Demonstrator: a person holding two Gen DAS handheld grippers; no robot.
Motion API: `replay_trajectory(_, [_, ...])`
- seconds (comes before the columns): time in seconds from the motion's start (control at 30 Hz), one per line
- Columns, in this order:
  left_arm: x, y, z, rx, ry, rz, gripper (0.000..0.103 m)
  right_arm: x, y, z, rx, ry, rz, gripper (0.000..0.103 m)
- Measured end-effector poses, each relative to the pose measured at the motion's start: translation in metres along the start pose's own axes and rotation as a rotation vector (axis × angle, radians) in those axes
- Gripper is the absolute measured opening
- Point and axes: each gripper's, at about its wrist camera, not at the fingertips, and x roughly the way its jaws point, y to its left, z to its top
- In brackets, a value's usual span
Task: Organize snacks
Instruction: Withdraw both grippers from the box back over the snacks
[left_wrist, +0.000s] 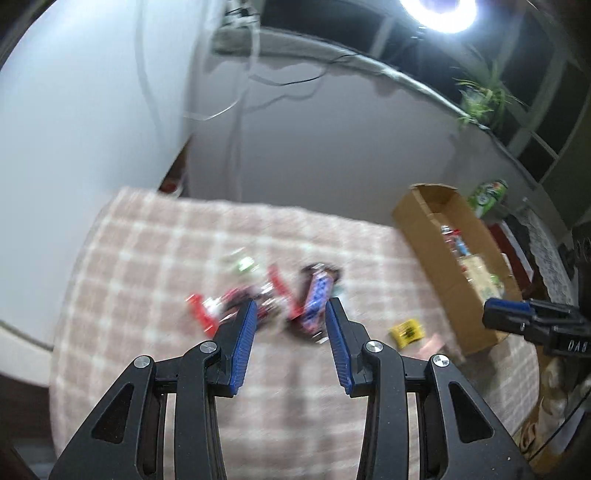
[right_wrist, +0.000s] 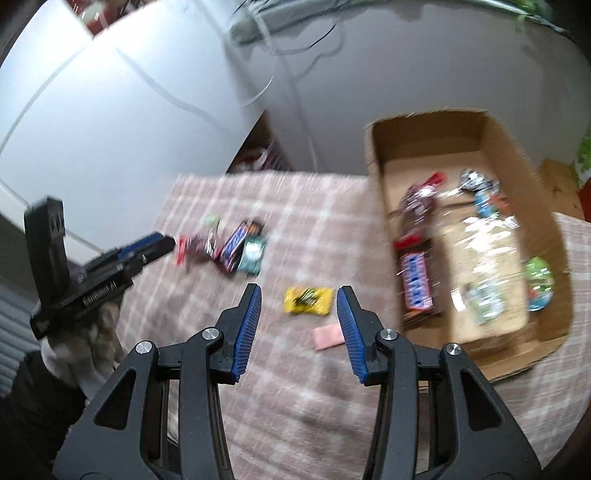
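Both tools empty over loose snacks.
Left tool (left_wrist: 290, 317) and right tool (right_wrist: 299, 304) gape apart — cardboard box (right_wrist: 380, 177) waits beside for sorting.

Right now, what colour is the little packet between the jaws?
Yellow packet, best seen from the right wrist.

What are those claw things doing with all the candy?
A person is sorting snacks into a cardboard box. Both grippers are open and empty. The left gripper points at a pile of candy bars, the right gripper at a yellow candy packet. Several snacks already lie in the box.
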Motion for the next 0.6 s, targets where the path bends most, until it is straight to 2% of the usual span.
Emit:
replay_trajectory(0.2, [0.004, 0.028, -0.011, -0.045, 0.025, 0.029, 0.037, 0.036, 0.019, 0.002, -0.039, 0.058, 0.007, 0.047])
replay_trajectory(0.33, [0.013, 0.039, -0.013, -0.038, 0.042, 0.049, 0.037, 0.057, 0.023, 0.012, -0.042, 0.089, 0.011, 0.047])
replay_trajectory(0.43, [0.021, 0.049, -0.011, -0.07, 0.056, 0.04, 0.037, 0.075, 0.026, 0.017, -0.037, 0.11, 0.008, 0.047])
replay_trajectory(0.5, [0.025, 0.053, -0.01, -0.058, 0.048, 0.079, 0.037, 0.086, 0.027, 0.02, -0.036, 0.12, -0.004, 0.047])
replay_trajectory(0.6, [0.025, 0.054, -0.008, -0.055, 0.034, 0.042, 0.037, 0.1, 0.029, 0.024, -0.028, 0.142, 0.006, 0.047])
